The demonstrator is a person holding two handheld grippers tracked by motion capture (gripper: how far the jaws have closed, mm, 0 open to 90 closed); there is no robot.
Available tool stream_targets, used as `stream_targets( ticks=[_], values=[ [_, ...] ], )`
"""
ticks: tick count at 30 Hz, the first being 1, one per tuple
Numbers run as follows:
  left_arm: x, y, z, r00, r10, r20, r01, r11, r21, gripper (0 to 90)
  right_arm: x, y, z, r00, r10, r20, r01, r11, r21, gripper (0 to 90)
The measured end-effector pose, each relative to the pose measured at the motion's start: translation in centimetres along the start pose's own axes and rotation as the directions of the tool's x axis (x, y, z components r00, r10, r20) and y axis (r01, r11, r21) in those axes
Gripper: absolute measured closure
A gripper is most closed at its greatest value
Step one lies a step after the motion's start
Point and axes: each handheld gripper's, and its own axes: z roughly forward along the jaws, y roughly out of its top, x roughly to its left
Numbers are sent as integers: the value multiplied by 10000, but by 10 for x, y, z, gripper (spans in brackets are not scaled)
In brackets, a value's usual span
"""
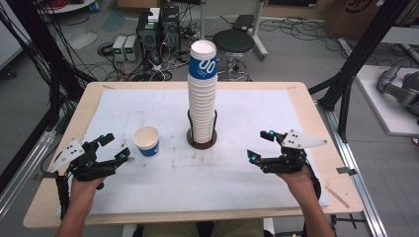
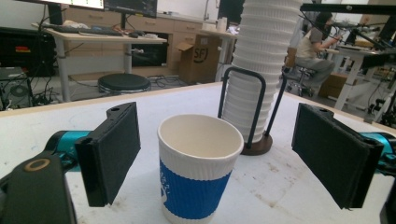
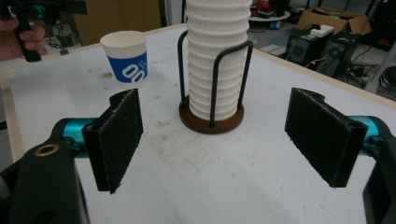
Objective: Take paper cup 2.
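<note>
- Single cup (image 2: 197,169): matt paper, ribbed blue sleeve.
- Cup stack (image 1: 202,98): ribbed white paper; holder (image 3: 212,116) of dark metal wire.
- Tongs' pads (image 3: 322,133): rough black foam.
- Counter (image 1: 306,106): pale wood, scuffed white sheet noted.

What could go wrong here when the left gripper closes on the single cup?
The paper cup stands empty and light between the open left gripper; a hard squeeze may crush it, or an uneven one tip it. The tall cup stack in its wire holder stands close and might be knocked.
</note>
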Motion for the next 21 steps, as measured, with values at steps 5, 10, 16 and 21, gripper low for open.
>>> stream_targets(
  ticks=[5,10,16,21],
  values=[
    [-3,-1,1,10000,49,59,-50,10000,40,154,0,28,7,9993,-164,-344,158,9997,-167,195],
    [-4,-2,3,9999,82,149,-84,9999,149,154,0,55,15,9976,-333,-615,319,9992,-234,195],
    [-7,-4,6,9993,75,356,-82,9998,197,154,3,82,25,9949,-604,-807,588,9980,-231,195],
    [-10,-5,8,9986,55,523,-65,9998,191,154,5,100,35,9926,-696,-995,681,9975,-183,195]
  ],
)
